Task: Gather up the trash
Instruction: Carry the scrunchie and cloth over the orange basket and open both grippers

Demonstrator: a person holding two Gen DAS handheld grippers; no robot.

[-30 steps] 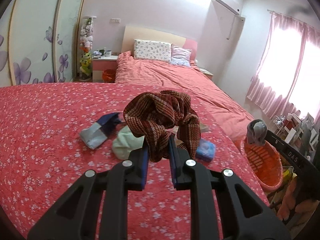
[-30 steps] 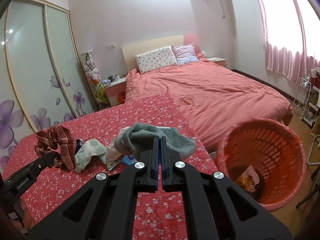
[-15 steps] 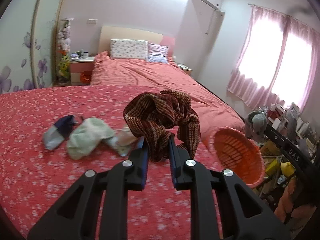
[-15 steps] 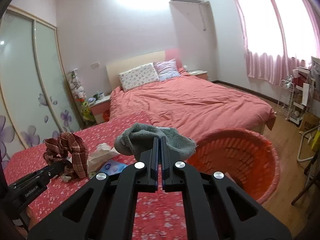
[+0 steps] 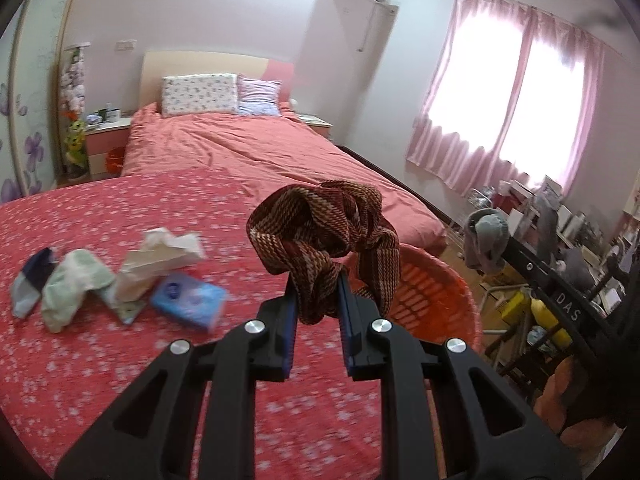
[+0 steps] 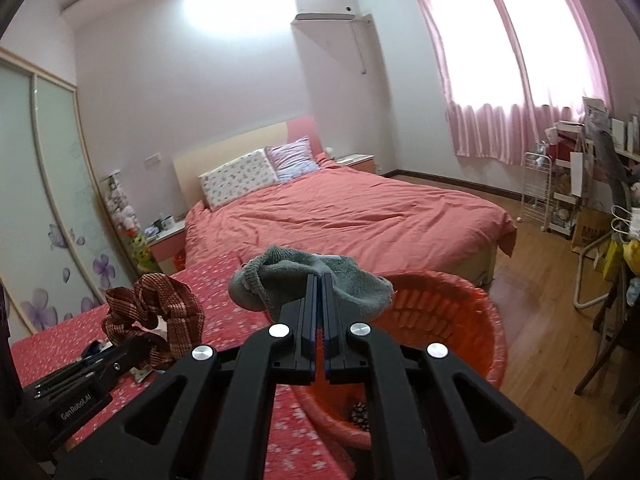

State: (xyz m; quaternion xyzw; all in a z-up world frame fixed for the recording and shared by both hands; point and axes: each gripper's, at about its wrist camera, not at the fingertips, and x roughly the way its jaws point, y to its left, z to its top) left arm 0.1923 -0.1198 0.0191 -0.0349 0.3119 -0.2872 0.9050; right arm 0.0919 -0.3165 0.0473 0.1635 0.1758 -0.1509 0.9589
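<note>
While both my tongs are loaded, the clutter sits mostly to the left of the left tongs [image 5: 316,300]: a blue tissue pack [image 5: 188,298], a crumpled white tissue [image 5: 160,256], a pale green sock [image 5: 70,286] and a navy-and-grey sock [image 5: 28,284] lie close together on the counter [image 5: 100,380], which wears a red flowered cloth. Nothing stands between either load and the orange basket [image 6: 448,312]. Its rim sits just past the counter's right-hand edge, low beside it, with a bit of dark litter in the bottom. Beyond it lie open wood floor [image 6: 532,276] and the pink bed [image 6: 360,212]; a white wire rack [image 6: 544,196] and crowded shelves close off the far right, under the pink curtains [image 6: 500,80].

My left tongs are clamped on a red-brown woven scrunchie [image 5: 324,236], a ruffled loop that stands up above the fingertips, part of it hanging in front of the basket's near rim. My right tongs [image 6: 318,304] are pressed together on a grey sock [image 6: 280,280], bunched, cuff to the left, draped over the tips just at the basket's near edge. From the left camera the same sock dangles well above the floor, out to the right of the basket.
</note>
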